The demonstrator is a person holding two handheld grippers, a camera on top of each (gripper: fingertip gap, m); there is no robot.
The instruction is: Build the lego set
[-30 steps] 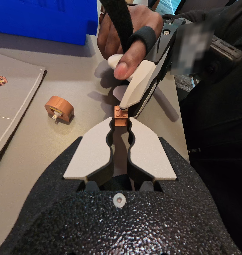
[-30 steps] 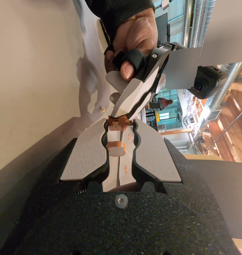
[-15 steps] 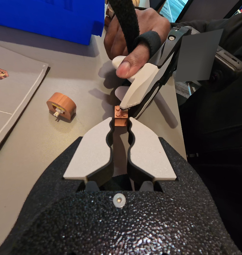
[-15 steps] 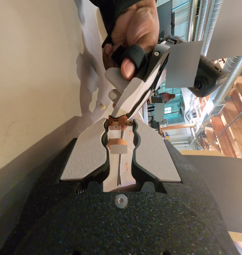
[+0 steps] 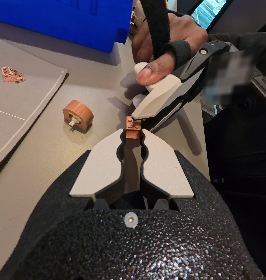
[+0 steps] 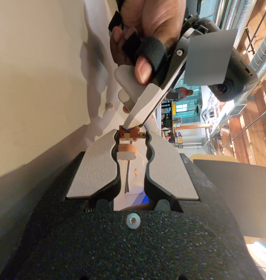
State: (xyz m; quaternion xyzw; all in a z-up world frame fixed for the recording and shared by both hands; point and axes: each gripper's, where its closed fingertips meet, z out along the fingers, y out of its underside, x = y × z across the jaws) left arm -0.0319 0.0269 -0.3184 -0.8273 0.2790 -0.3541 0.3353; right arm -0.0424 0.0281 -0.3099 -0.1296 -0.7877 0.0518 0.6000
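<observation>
A small brown brick assembly (image 5: 133, 128) is clamped at the tips of my left gripper (image 5: 133, 134), held just above the grey table (image 5: 53, 151). My right gripper comes in from the upper right, turned on its side. Its upper finger (image 5: 153, 104) presses on a tan peg on top of the assembly. In the right wrist view the assembly (image 6: 129, 133) lies between the pads of my right gripper (image 6: 131, 134). One pad is on the brown brick and the other on the tan peg (image 6: 142, 134). The left gripper's finger (image 6: 143, 109) comes down onto it from above.
A brown rounded piece with a white axle (image 5: 78, 115) lies on the table to the left. A grey instruction booklet (image 5: 23, 106) lies further left and a blue bin (image 5: 61, 19) at the back. A small tan piece (image 6: 109, 106) lies on the table. A person's hand (image 5: 167, 42) holds the right gripper. Both grippers' tips are close together, under 4 cm apart.
Both grippers keep their hold on the brick assembly. The pair has drifted only slightly over the table. The jaws have not visibly moved.
</observation>
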